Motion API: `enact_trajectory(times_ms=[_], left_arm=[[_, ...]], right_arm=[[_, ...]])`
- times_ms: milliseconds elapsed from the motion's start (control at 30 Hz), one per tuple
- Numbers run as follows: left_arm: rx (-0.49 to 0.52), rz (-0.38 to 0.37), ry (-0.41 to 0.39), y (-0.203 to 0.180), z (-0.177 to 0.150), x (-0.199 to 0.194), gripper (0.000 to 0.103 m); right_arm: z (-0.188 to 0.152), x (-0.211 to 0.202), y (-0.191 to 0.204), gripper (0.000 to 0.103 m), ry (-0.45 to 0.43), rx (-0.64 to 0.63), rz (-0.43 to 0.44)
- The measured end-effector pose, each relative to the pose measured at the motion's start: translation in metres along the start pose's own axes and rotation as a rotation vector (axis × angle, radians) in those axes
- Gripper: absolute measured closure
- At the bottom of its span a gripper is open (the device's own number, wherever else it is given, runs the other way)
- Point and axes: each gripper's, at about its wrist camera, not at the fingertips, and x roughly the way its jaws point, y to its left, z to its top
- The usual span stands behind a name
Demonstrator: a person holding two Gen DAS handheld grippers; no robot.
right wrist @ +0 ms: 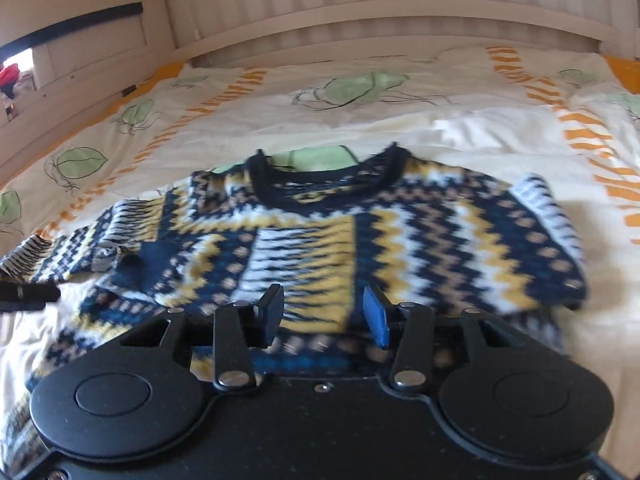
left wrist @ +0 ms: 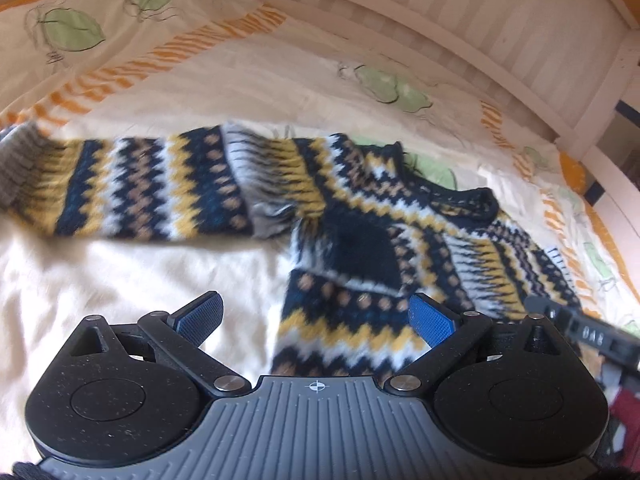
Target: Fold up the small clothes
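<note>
A small knitted sweater [right wrist: 320, 240] in navy, yellow, white and tan zigzags lies flat on the bed, neckline [right wrist: 324, 184] away from me. One sleeve [right wrist: 460, 248] is folded across its body. The other sleeve [left wrist: 132, 188] stretches out straight to the left. My left gripper [left wrist: 316, 316] is open wide just above the sweater's lower left part, with one blue pad [left wrist: 432, 320] over the knit and nothing between the fingers. My right gripper [right wrist: 324, 314] is open over the sweater's lower middle and holds nothing. Each gripper shows at the edge of the other's view.
The bed carries a cream cover [left wrist: 248, 76] printed with green leaves and orange stripes. A white slatted bed frame [right wrist: 400, 4] runs along the far side. Some red cloth [right wrist: 10, 74] lies beyond the frame at the left.
</note>
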Motion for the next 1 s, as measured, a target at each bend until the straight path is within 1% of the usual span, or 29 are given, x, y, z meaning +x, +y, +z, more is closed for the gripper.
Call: enact_trajectory(times_ms=[33,100,200,233,267,300,333,433,533,633,667,700,733,767,800,867,933,1000], left_arm=[[-0.001,-0.007,0.01,-0.003,0.004,0.004,0.003],[0.0,-0.032,0.023,-0.009,0.012,0.013,0.003],[-0.006,-0.069,0.063,-0.019,0.022,0.03,0.004],[-0.012,-0.082,0.08,-0.022,0.026,0.037,0.008],[-0.019,-0.089,0.096,-0.023,0.029,0.044,0.019],[-0.027,-0.097,0.117,-0.024,0.031,0.052,0.022],[-0.039,-0.102,0.14,-0.025,0.034,0.06,0.022],[-0.076,-0.077,0.172,-0.026,0.037,0.078,0.022],[-0.093,-0.042,0.177,-0.028,0.04,0.088,0.022],[-0.103,-0.031,0.183,-0.032,0.042,0.096,0.022],[-0.108,-0.027,0.184,-0.033,0.044,0.098,0.027],[-0.113,-0.02,0.179,-0.034,0.045,0.099,0.037],[-0.113,-0.007,0.172,-0.036,0.046,0.101,0.064],[-0.106,0.006,0.168,-0.038,0.046,0.101,0.084],[-0.094,0.014,0.164,-0.04,0.047,0.101,0.09],[-0.066,0.03,0.12,-0.044,0.047,0.094,0.095],[-0.042,0.066,0.067,-0.044,0.048,0.084,0.096],[-0.044,0.095,0.038,-0.038,0.051,0.077,0.096]], right_arm=[[-0.003,-0.002,-0.004,0.041,-0.003,0.004,0.0],[-0.008,-0.006,-0.01,0.04,-0.009,0.017,0.005],[-0.014,-0.008,-0.016,0.04,-0.003,0.018,0.003],[-0.016,-0.01,-0.017,0.039,-0.004,0.016,0.008],[-0.018,-0.012,-0.019,0.038,-0.006,0.014,0.01],[-0.021,-0.014,-0.021,0.037,-0.009,0.012,0.014],[-0.022,-0.015,-0.023,0.035,-0.011,0.011,0.019],[-0.026,-0.02,-0.029,0.034,-0.017,0.019,0.035],[-0.03,-0.025,-0.034,0.033,-0.029,0.033,0.051],[-0.032,-0.029,-0.04,0.033,-0.041,0.054,0.069],[-0.032,-0.03,-0.041,0.033,-0.044,0.06,0.074],[-0.033,-0.032,-0.043,0.033,-0.048,0.065,0.077],[-0.033,-0.033,-0.044,0.033,-0.051,0.07,0.079],[-0.032,-0.034,-0.045,0.033,-0.052,0.075,0.08],[-0.032,-0.036,-0.047,0.033,-0.054,0.08,0.08],[-0.031,-0.041,-0.052,0.032,-0.063,0.088,0.075],[-0.029,-0.045,-0.059,0.032,-0.077,0.099,0.058],[-0.026,-0.048,-0.067,0.03,-0.092,0.122,0.039]])
